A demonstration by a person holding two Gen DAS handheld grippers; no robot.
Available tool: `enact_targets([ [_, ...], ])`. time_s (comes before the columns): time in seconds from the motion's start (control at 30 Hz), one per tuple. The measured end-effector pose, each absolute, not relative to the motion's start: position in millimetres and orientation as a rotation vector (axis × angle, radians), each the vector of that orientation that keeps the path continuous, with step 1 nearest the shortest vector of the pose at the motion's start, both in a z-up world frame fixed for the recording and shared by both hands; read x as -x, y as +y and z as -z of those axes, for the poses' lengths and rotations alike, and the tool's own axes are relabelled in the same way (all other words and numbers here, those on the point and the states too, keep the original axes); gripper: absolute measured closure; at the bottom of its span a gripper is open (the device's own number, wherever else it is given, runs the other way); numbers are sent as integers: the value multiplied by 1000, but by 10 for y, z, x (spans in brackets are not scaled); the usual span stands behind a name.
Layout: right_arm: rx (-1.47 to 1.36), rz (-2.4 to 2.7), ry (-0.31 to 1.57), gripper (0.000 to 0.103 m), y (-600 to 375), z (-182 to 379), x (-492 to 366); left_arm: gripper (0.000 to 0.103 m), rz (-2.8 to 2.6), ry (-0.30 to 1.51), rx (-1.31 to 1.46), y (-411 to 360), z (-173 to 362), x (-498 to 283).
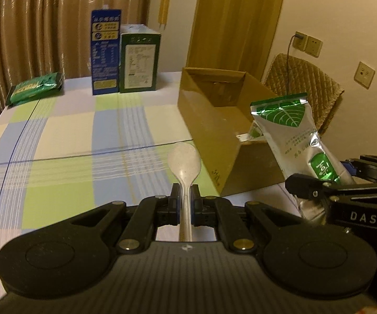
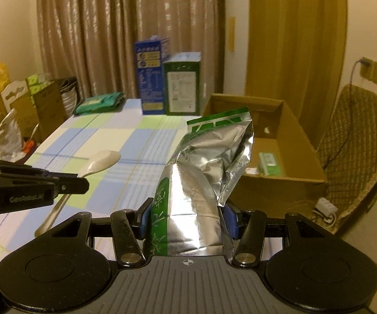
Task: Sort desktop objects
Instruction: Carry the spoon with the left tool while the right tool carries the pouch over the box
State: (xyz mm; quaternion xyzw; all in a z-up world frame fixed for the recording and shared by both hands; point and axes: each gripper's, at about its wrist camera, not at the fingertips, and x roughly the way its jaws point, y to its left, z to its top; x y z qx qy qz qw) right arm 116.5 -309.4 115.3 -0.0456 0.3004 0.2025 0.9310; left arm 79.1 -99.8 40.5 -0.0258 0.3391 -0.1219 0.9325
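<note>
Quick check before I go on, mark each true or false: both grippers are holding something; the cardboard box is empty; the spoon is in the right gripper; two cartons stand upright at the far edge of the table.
1. Both grippers hold something. True: the left gripper clamps the spoon, the right gripper the foil pouch.
2. The cardboard box is empty. False: a small green packet lies inside.
3. The spoon is in the right gripper. False: the left holds it.
4. Two cartons stand upright at the far edge. True: a blue carton and a green carton, side by side.
</note>
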Motion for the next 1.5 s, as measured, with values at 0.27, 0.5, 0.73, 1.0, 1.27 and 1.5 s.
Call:
enact_targets([
  [0.27, 64, -357, 594, 52, -3402, -1244, -1173, 99, 298, 675, 37, -1288, -544, -818],
  [0.5, 53, -321, 592, 52, -3628, -1265, -1229, 99, 344, 670, 26, -1535, -598, -858],
  [0.73, 39, -299, 585, 52, -3789, -1295, -1363, 99, 380, 666, 19, -1756, -631, -984],
  [1.0, 33, -302, 578, 52, -3852, -1364, -1637, 99, 405, 648, 12, -1952, -700, -1248],
  [1.27, 38, -318, 586, 52, -3812, -1418, -2018, 99, 419, 639, 23, -2070, -759, -1584],
  [1.5, 61, -327, 588, 52, -3743, -1424, -2299, 99, 422, 639, 35, -2099, -785, -1822],
])
